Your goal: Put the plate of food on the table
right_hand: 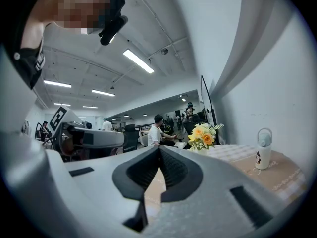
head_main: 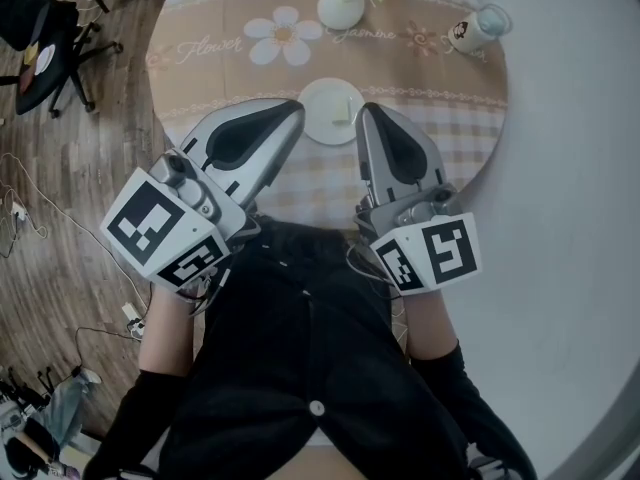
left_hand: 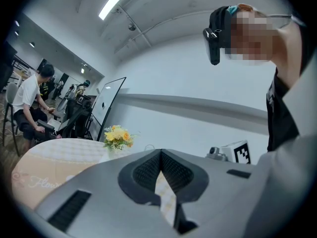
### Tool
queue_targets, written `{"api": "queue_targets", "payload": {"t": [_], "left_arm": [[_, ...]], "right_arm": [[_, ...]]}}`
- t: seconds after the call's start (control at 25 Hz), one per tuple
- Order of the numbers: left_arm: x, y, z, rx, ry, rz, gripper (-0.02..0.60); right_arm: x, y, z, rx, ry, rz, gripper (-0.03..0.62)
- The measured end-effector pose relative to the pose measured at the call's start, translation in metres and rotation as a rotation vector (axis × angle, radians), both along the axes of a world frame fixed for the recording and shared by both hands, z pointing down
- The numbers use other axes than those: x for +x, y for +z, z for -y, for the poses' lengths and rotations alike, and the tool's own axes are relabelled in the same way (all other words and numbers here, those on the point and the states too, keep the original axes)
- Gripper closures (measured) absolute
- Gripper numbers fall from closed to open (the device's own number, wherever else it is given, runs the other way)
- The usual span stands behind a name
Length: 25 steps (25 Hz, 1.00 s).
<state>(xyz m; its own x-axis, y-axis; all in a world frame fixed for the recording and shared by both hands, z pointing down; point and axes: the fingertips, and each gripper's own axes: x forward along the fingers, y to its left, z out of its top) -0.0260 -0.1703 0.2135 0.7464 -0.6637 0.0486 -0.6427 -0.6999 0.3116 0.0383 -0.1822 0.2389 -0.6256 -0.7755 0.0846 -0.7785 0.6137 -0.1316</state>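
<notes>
A small white plate (head_main: 331, 111) with a pale bit of food on it rests on the round table (head_main: 420, 158), near its front edge. My left gripper (head_main: 296, 110) hangs just left of the plate and my right gripper (head_main: 366, 114) just right of it, both held level above the table. In the left gripper view the left gripper's (left_hand: 161, 155) jaws meet at the tips with nothing between them. The right gripper (right_hand: 159, 150) is shut and empty too. The jaws hide the plate in both gripper views.
A white vase of yellow flowers (head_main: 341, 6) (left_hand: 117, 136) (right_hand: 202, 137) stands at the table's far side, a white bottle (head_main: 478, 28) (right_hand: 263, 150) to its right. An office chair (head_main: 50, 48) and cables (head_main: 40, 228) are on the wooden floor at left. A pale wall (head_main: 580, 168) lies right.
</notes>
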Motion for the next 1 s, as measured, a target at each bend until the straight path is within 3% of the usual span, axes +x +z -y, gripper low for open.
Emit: {"api": "queue_targets", "payload": {"t": [1.0], "left_arm": [[0.0017,0.0025,-0.0009,0.0,0.015,0.024,0.58]], "right_arm": [[-0.006,0.0039,0.0003,-0.012,-0.008,-0.018,0.594]]}}
